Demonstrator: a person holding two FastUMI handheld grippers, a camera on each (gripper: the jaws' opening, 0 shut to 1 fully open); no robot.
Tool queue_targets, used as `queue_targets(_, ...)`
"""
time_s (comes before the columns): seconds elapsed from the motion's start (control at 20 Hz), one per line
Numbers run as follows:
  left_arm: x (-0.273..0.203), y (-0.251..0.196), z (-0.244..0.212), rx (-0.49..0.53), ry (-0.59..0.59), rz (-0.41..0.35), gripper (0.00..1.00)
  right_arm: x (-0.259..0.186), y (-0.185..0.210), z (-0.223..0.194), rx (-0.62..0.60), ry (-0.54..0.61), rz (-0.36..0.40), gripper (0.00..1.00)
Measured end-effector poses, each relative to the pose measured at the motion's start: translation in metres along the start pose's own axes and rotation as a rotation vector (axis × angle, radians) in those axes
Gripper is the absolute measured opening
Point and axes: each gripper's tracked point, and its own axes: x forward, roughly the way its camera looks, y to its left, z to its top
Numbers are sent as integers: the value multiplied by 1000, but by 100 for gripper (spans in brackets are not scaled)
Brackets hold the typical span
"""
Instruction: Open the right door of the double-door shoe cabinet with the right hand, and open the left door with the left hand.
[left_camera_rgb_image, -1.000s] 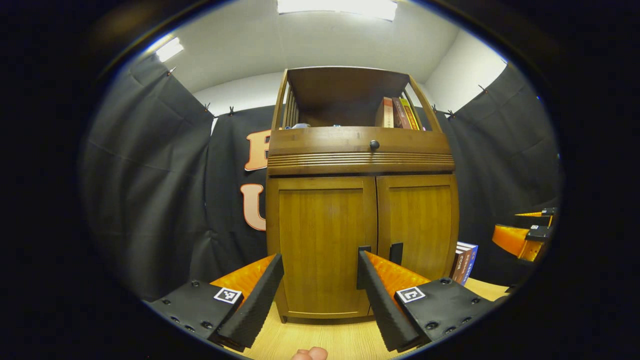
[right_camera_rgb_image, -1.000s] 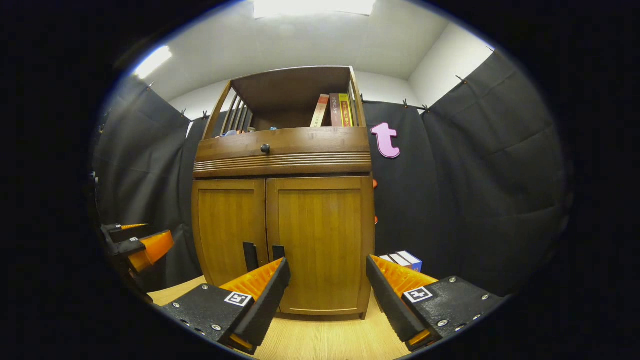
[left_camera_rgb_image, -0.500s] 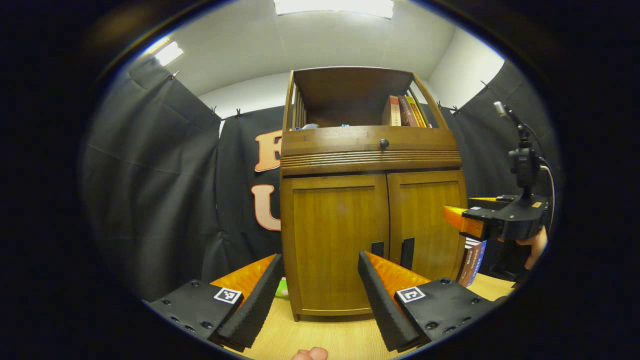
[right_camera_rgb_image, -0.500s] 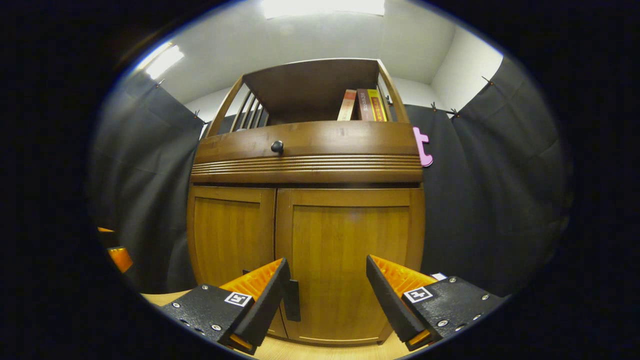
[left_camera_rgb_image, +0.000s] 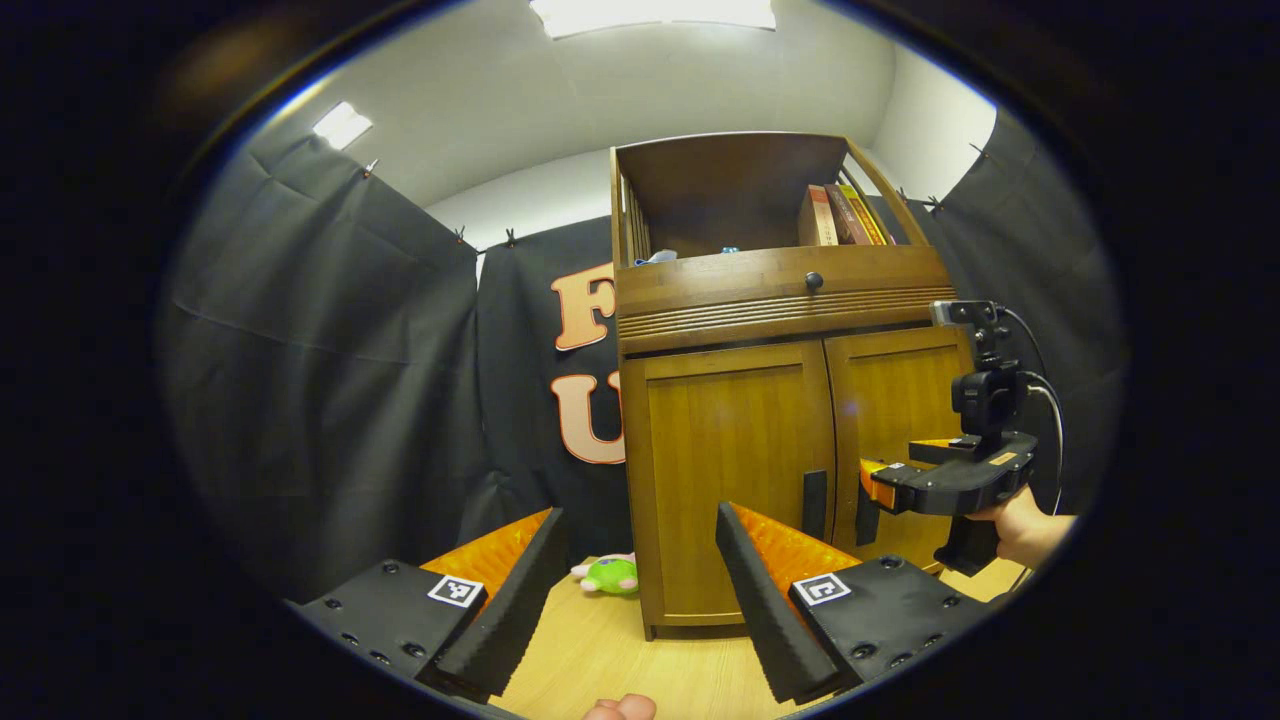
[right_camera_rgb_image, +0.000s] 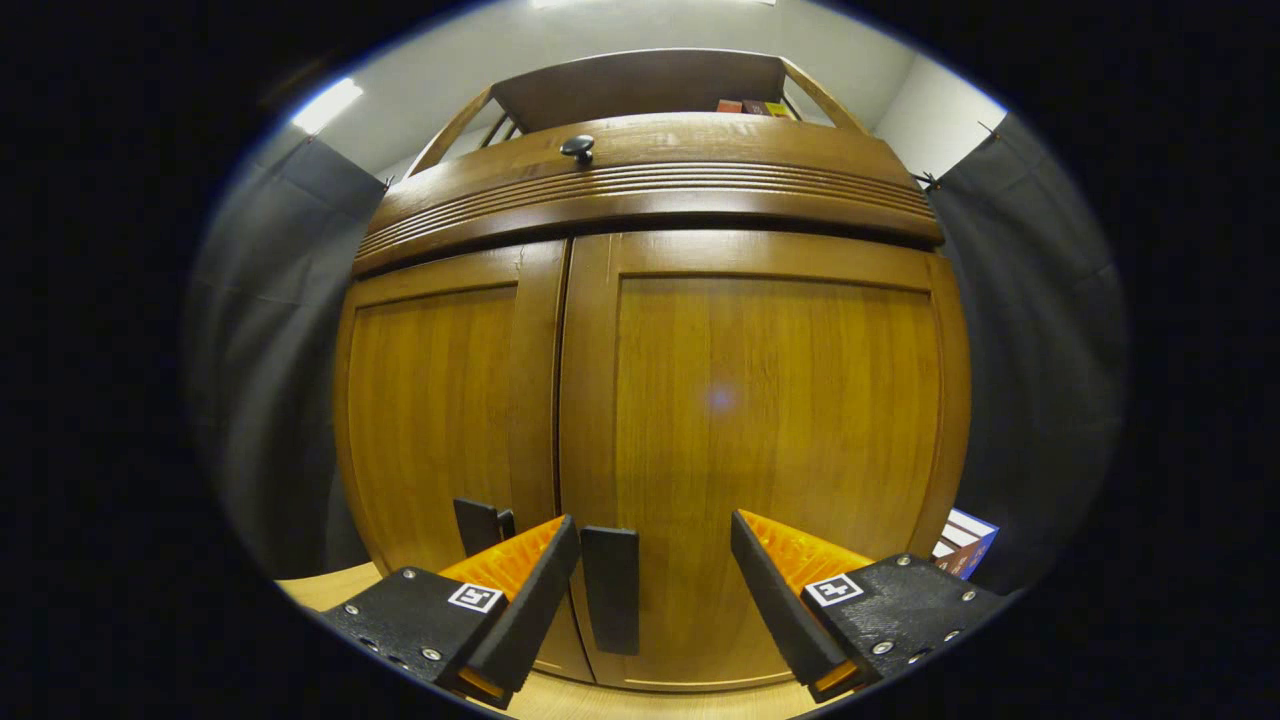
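My right tongs are spread wide, pinching nothing, and they sit very close to the front of the shoe cabinet. In the right gripper view, the dark upright handle of the right door stands between my two fingers, nearer the left one, and I cannot tell whether that finger touches it. The right door is shut, flush with the left door beside it. The left door's dark handle shows just past my left finger.

My left tongs are also spread wide and hold nothing. They hang well back from the cabinet, above the pale wooden desk. In the left gripper view the cabinet stands on the desk to the right of centre, both doors closed, with the two dark handles side by side at the middle seam. The right tongs show there too, held by a hand at the right edge, their tips right at the right door's handle.

Above the doors runs a drawer front with a small round dark knob. On top is an open shelf holding a few upright books at its right side. A small green plush toy lies on the desk just left of the cabinet's foot. In the right gripper view, another book peeks out by the cabinet's lower right corner.
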Motion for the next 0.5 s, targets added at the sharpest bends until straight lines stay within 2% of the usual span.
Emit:
queue_targets(0.15,1,3,0,-17,0,7,95,12,2,-3,-17,1,-6,94)
queue_targets(0.35,5,7,-1,-18,-1,16,95,25,-3,-8,31,13,-36,92)
queue_targets(0.4,6,8,0,-18,-3,20,95,25,-4,-10,29,17,-45,90)
queue_targets(0.5,7,9,1,-24,-6,23,95,26,0,-10,41,-3,-41,80)
